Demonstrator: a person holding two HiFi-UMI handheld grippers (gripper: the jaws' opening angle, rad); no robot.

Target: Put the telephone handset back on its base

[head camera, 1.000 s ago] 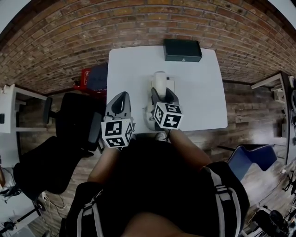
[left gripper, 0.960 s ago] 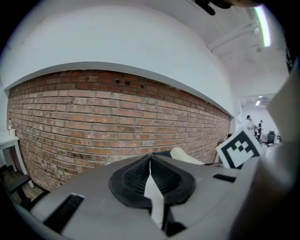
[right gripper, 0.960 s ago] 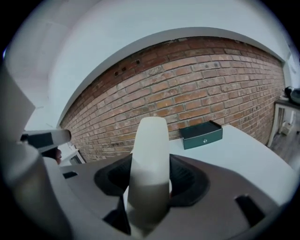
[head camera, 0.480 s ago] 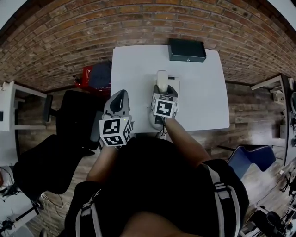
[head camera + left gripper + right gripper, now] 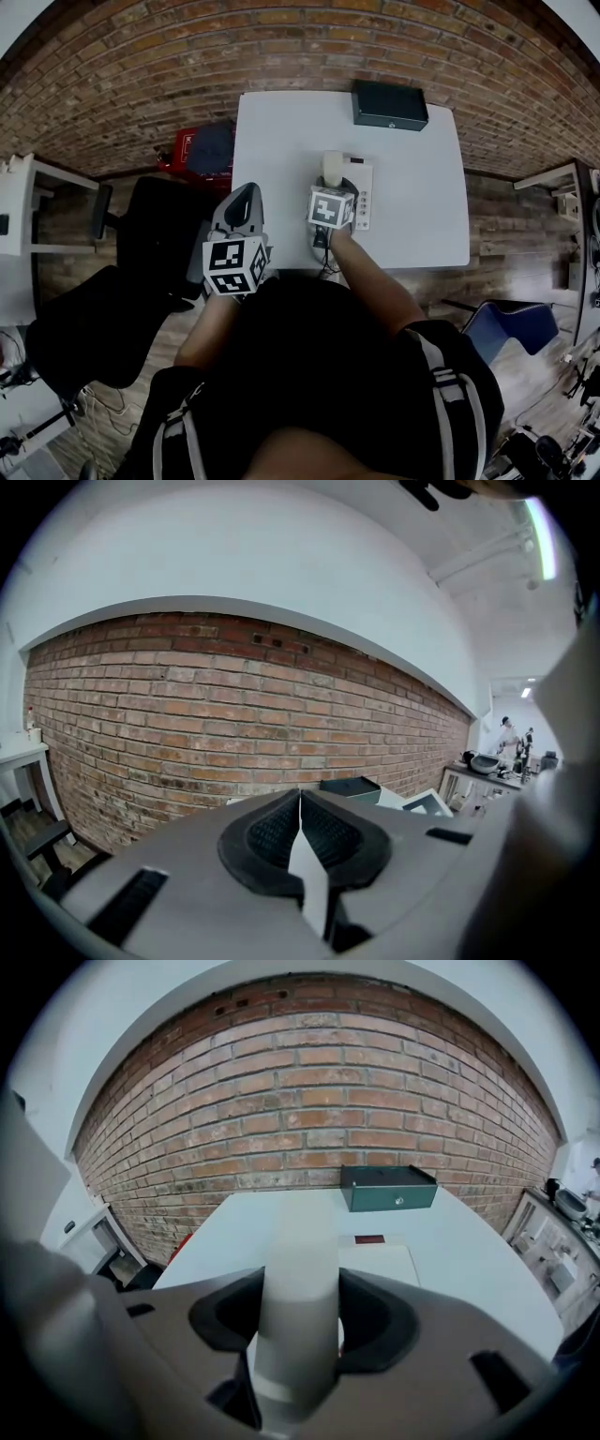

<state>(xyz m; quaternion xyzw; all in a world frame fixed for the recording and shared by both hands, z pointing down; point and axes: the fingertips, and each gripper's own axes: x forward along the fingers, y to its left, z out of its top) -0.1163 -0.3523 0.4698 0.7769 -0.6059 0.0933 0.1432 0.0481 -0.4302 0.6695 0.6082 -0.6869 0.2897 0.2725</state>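
Observation:
My right gripper (image 5: 335, 184) is shut on the white telephone handset (image 5: 332, 165) and holds it lengthwise over the left side of the white telephone base (image 5: 361, 195) on the white table (image 5: 412, 206). In the right gripper view the handset (image 5: 300, 1269) runs straight out between the pads, with the base (image 5: 380, 1258) just beyond and right of it. My left gripper (image 5: 246, 199) hangs at the table's near left edge; its pads (image 5: 322, 833) meet with nothing between them.
A dark green metal box (image 5: 389, 104) stands at the table's far edge, seen too as the box (image 5: 388, 1188) in the right gripper view. A red case (image 5: 208, 150) and black chairs (image 5: 141, 246) are left of the table. A brick wall (image 5: 319, 1101) runs behind.
My right gripper has carried the handset forward, from the table's near edge to over the base. The left gripper has barely moved.

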